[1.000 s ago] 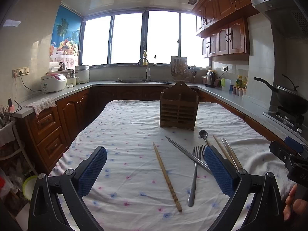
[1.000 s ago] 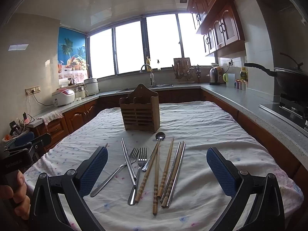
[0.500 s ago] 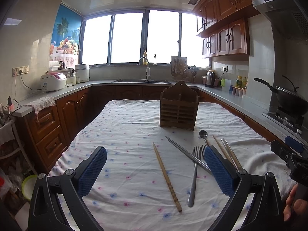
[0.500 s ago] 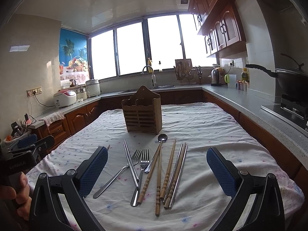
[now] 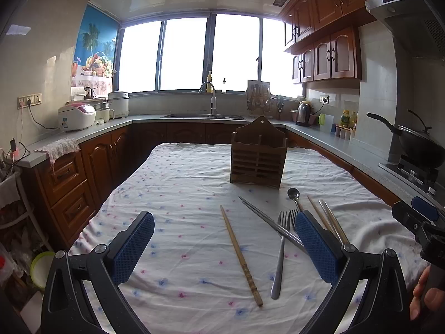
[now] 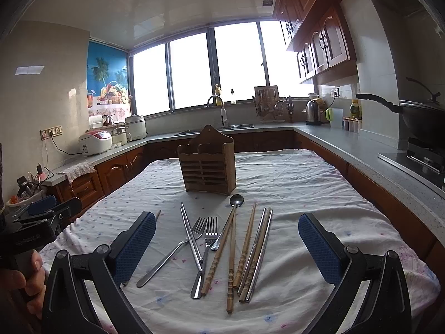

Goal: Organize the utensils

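Both the left claw (image 5: 224,243) and right claw (image 6: 226,243) gape wide, empty. Forks (image 6: 207,239), a spoon (image 6: 236,201) and chopsticks (image 6: 244,247) lie on the worktop (image 6: 306,189) before the wooden holder (image 6: 207,171); the left finger (image 5: 315,246) hides some handles. The grip's lettering is unreadable.

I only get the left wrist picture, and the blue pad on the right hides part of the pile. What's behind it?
Observer: A second fork. The right wrist view shows it whole, beside the first.
Operator: Any wooden sticks besides the lone chopstick?
Observer: Yes, three wooden chopsticks lie by the spoon.
Operator: Is the other gripper holding anything?
Observer: No, the right gripper is open and empty.
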Demonstrator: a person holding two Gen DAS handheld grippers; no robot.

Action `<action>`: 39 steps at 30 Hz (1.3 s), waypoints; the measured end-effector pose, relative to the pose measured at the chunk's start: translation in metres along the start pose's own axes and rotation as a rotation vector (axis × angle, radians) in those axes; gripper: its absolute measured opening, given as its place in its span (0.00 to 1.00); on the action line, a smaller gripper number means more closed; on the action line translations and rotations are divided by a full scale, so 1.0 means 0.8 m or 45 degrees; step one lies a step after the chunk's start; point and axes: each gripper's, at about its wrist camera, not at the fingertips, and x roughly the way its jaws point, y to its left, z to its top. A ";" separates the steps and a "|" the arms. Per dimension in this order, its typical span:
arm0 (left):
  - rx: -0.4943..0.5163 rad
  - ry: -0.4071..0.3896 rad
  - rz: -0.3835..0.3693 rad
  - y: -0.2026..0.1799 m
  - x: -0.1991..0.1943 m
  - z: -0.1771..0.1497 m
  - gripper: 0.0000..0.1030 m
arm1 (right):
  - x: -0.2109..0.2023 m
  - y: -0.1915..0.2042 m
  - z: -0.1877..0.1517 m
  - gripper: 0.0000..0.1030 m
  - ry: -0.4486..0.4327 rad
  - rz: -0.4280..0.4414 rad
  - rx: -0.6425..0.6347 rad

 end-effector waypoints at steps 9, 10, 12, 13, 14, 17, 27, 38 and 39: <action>-0.004 0.000 -0.001 0.000 0.002 -0.001 0.99 | 0.001 -0.001 0.000 1.00 0.001 0.005 0.006; -0.005 0.001 -0.002 0.001 0.002 -0.001 0.99 | 0.000 -0.001 0.000 1.00 0.000 0.005 0.005; -0.006 0.000 -0.005 0.001 0.002 -0.001 0.99 | 0.001 -0.001 0.001 1.00 0.001 0.008 0.006; -0.006 0.001 -0.003 0.001 0.002 -0.002 0.99 | 0.001 0.000 0.001 1.00 0.002 0.007 0.006; -0.006 0.001 -0.005 0.001 0.002 -0.002 0.99 | 0.001 -0.001 0.001 1.00 0.002 0.008 0.007; -0.009 0.006 -0.006 0.002 0.003 -0.002 0.99 | 0.001 0.000 0.001 1.00 0.002 0.007 0.009; -0.018 0.022 -0.011 0.001 0.009 -0.001 0.99 | 0.004 0.002 -0.002 1.00 0.013 0.010 0.010; -0.136 0.204 -0.018 0.023 0.052 0.019 0.99 | 0.046 -0.009 0.006 1.00 0.156 0.051 0.047; -0.144 0.228 -0.019 0.026 0.060 0.023 0.99 | 0.052 -0.013 0.007 1.00 0.174 0.058 0.059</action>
